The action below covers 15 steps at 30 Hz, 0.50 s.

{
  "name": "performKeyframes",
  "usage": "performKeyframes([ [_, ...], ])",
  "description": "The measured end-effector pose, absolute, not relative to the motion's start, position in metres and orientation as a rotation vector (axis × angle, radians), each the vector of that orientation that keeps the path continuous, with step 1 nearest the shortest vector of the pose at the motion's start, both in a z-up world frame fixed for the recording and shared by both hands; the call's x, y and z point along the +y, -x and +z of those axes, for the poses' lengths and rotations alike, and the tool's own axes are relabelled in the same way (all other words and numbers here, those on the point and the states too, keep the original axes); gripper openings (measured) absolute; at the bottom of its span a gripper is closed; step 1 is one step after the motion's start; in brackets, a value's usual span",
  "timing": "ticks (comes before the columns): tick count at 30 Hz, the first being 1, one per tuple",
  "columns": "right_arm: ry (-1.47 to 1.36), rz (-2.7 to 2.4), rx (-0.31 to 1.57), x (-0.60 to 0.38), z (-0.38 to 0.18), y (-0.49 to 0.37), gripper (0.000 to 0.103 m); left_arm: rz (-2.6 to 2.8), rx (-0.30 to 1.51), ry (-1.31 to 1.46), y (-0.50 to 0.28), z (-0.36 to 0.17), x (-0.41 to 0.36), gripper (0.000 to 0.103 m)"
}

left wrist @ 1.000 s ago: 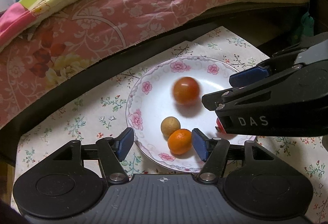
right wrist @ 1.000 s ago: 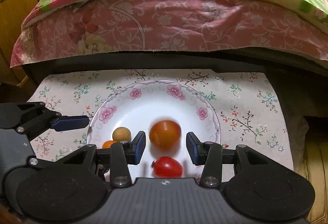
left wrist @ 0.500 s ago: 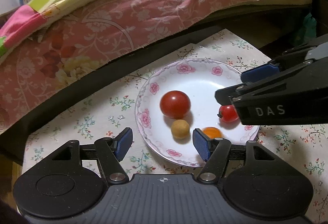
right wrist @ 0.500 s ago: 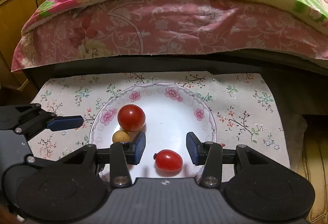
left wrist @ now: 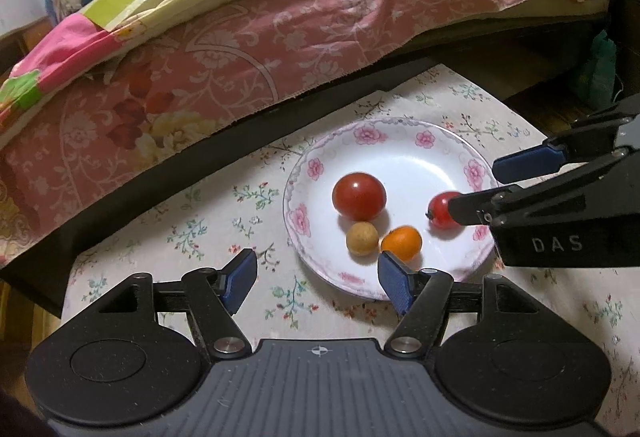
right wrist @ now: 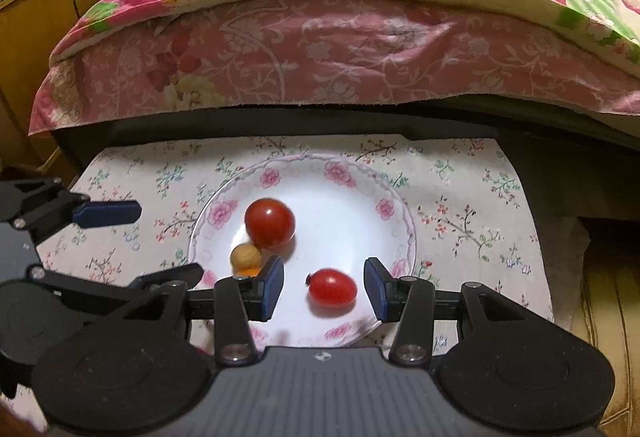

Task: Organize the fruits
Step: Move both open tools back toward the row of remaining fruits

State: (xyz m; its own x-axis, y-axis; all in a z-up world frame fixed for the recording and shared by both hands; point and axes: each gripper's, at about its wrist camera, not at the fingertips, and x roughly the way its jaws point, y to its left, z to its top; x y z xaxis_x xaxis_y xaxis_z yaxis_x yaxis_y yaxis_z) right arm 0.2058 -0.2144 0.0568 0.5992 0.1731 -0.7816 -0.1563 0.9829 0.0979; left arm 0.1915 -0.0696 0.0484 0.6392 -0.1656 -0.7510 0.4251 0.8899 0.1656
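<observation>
Left wrist view: a white plate w/ pink flowers on its rim sits on a floral cloth beside a bed draped in a pink floral bedspread. On the plate: a large red tomato, a small tan round fruit just in front of it, and a small orange fruit right beside the tan one. A small oval red tomato lies nearer the plate's right side, partly hidden by the right gripper, which reaches in from the right. The left gripper is spread wide, holding nothing; its right pad sits just in front of the orange fruit, its left pad over the cloth.

Right wrist view: the right gripper is spread apart, empty, w/ the oval red tomato lying on the plate between its blue pads, touching neither. The large tomato and tan fruit lie to the left, touching or nearly so; the orange fruit is mostly hidden behind the left pad. The left gripper comes in from the left, spread apart.
</observation>
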Motion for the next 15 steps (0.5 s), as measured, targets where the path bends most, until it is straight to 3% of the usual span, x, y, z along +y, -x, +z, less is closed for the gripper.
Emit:
performKeyframes([
  [15, 0.050, 0.257, 0.991, -0.195, 0.047, -0.151, 0.044, -0.343, 0.856, -0.348, -0.145, 0.048, -0.026, 0.074],
])
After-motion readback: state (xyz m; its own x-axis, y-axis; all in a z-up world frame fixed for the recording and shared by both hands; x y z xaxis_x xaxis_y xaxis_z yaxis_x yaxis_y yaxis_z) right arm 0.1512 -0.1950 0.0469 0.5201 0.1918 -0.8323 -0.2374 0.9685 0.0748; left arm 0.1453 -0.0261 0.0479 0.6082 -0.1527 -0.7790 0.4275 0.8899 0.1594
